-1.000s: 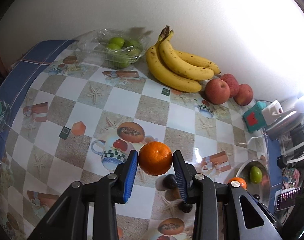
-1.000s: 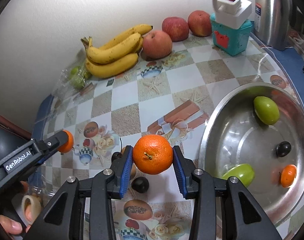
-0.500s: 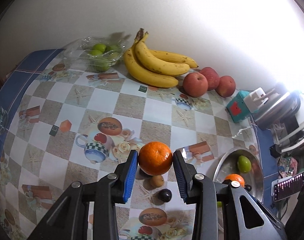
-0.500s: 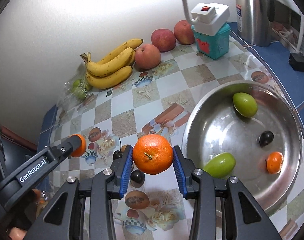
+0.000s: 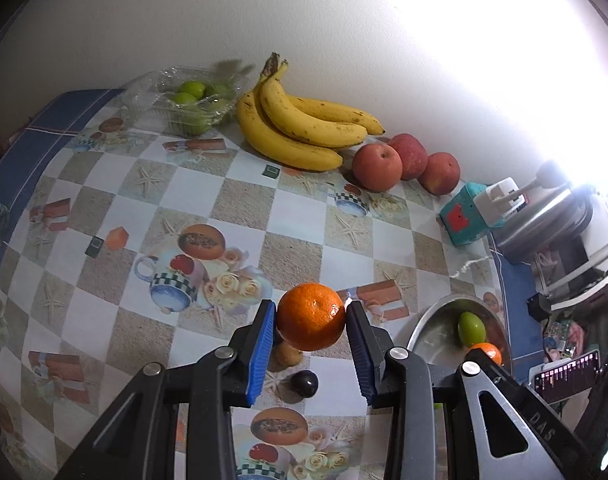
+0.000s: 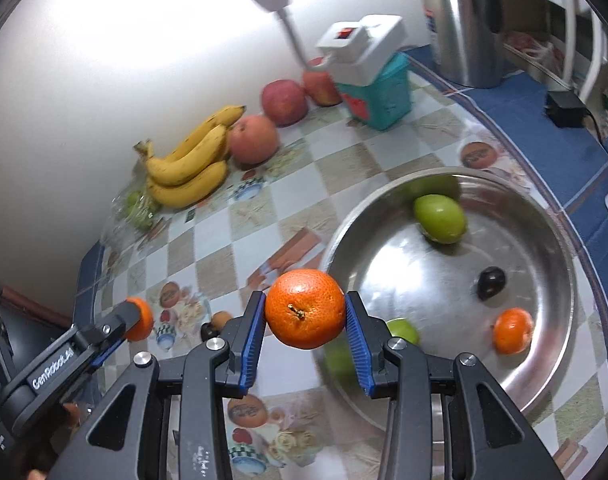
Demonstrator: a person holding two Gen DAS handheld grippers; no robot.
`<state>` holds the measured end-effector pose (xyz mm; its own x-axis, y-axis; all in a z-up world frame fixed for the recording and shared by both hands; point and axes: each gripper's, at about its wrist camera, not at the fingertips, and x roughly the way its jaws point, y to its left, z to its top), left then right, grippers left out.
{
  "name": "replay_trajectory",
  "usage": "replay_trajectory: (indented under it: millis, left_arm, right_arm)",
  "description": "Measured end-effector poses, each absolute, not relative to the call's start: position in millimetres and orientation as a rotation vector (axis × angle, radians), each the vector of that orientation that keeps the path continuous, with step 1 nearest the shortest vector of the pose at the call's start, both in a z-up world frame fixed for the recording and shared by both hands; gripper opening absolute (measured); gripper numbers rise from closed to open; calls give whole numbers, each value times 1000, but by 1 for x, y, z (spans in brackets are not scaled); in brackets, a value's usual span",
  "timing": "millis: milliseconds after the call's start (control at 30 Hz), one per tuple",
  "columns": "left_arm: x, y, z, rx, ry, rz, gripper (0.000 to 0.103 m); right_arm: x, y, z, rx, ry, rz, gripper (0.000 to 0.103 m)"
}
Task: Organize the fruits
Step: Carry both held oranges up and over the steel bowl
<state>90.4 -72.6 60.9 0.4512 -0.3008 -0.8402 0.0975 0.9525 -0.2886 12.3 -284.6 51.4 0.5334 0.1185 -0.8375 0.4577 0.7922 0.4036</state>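
Tangerines occupy both tools: our left tool [image 5: 310, 320] clamps one tangerine [image 5: 311, 317] between its blue pads, held in the air above the patterned surface [image 5: 239, 208], and our right tool [image 6: 305, 318] clamps a second tangerine [image 6: 305, 314], stem scar facing the camera, at the near-left rim of the steel bowl [image 6: 560, 240]. In the right wrist view we see the bowl holding a green fruit [image 6: 440, 218] at its far side, a dark plum-like fruit [image 6: 490, 283] near the middle, a small tangerine [image 6: 512, 330] at the near right, and another green fruit [image 6: 404, 330] partly hidden behind the right tool's finger. On the surface below the left tool lie a small brown fruit [image 5: 287, 354] and a dark round fruit [image 5: 304, 383], close to each other. Along the wall we find a clear tray of green fruits [image 5: 191, 100], a bunch of bananas [image 5: 299, 128] just beside it, then three apples [image 5: 404, 162] in a row, touching, and a teal box [image 5: 462, 218] carrying a white plug adapter [image 5: 500, 200]. A steel kettle [image 6: 460, 20] stands behind the bowl.
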Motion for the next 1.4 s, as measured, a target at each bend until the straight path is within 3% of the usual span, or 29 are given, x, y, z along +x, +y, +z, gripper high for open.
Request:
replay_trajectory:
  millis: [767, 1400]
  left_arm:
    - [50, -198, 47, 53, 1045, -576, 39]
    - [55, -224, 11, 102, 1066, -603, 39]
  right_arm:
    - [-27, -369, 24, 836, 980, -431, 41]
    - [-9, -362, 7, 748, 1018, -414, 41]
